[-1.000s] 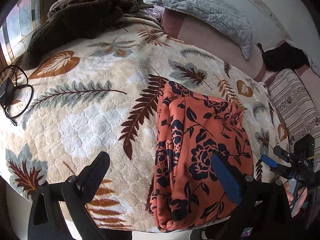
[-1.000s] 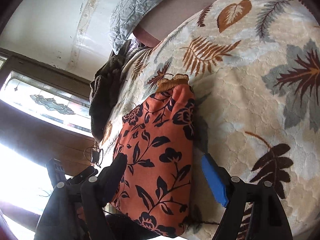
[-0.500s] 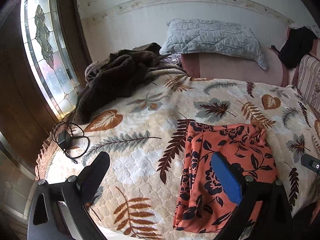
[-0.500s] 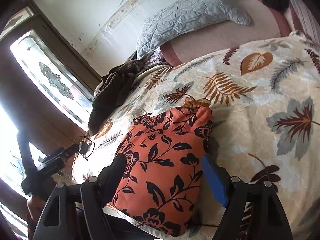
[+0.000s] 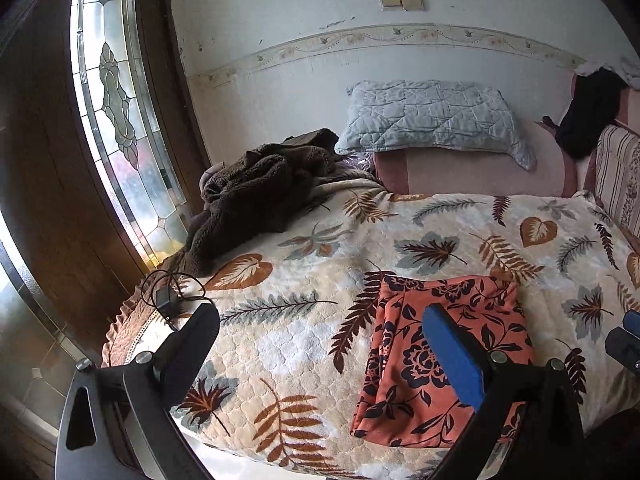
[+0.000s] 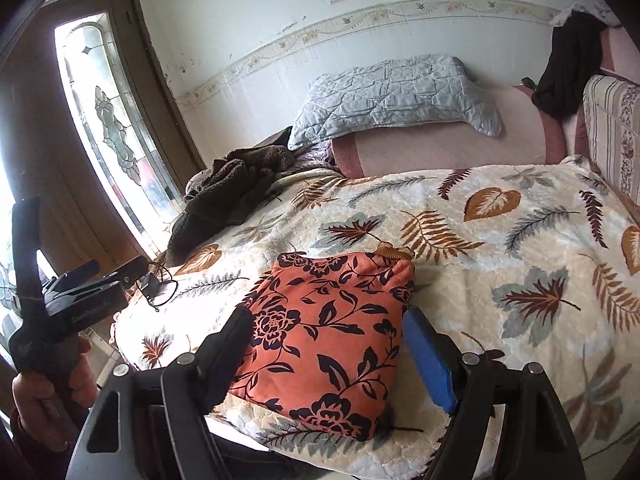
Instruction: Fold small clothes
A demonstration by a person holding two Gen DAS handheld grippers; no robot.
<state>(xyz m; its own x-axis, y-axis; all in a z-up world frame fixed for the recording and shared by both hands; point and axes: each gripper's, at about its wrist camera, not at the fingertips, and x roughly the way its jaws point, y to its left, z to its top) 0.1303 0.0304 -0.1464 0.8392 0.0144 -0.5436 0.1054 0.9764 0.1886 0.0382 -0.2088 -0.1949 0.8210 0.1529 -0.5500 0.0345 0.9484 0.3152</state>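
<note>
I see the folded orange garment point(image 6: 328, 336) lying near the bed's point(image 5: 304, 344) lower edge, bare blanket all around it. My right hand-held gripper point(image 6: 326, 354) hangs above it, released and empty; my left hand-held gripper point(image 5: 320, 344) is likewise spread wide, lower frame.

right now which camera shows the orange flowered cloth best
The right wrist view: the orange cloth lies whole between the open fingers, with its ribbed cuff visible. In the left wrist view the blue finger pad covers part of it.
</note>
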